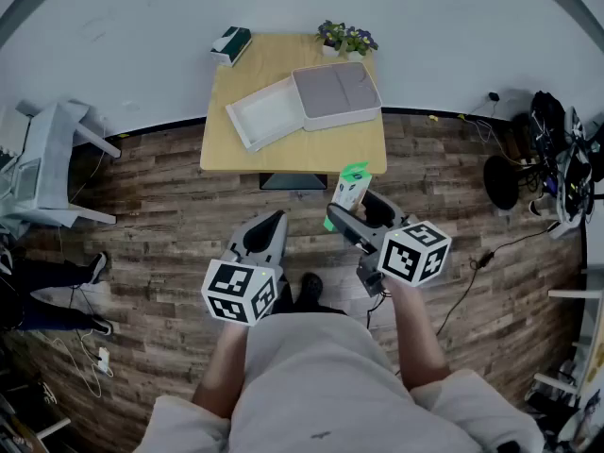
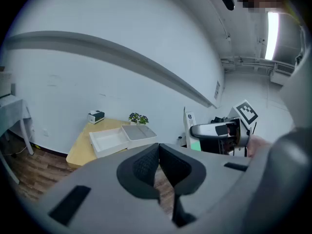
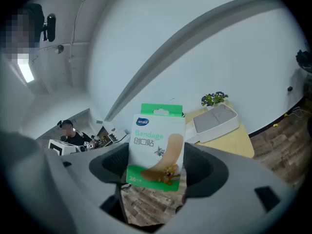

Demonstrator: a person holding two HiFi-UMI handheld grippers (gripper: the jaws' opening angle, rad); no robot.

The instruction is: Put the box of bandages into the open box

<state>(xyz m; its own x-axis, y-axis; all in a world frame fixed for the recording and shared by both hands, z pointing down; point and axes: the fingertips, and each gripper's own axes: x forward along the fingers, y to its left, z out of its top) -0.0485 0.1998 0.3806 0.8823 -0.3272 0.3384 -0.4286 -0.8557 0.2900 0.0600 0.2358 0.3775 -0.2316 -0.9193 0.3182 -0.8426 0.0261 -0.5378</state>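
Left gripper (image 1: 276, 219) hovering short of the desk (image 1: 231, 147), jaws sitting together on nothing, open box (image 1: 267, 113) lying on the desk beside its grey lid (image 1: 335, 92), right gripper (image 1: 347, 208) hovering just short of the desk's near edge, jaws clamping the upright bandage box (image 1: 353, 185)

On the table (image 1: 283, 156), open box (image 1: 267, 114) left of lid (image 1: 335, 92); plants (image 1: 345, 38) behind.

I see a plant (image 1: 345, 38) at the table's (image 1: 311, 151) top edge, a dark box (image 1: 231, 43) at its upper-left corner, and a white chair (image 1: 49, 163) far left.
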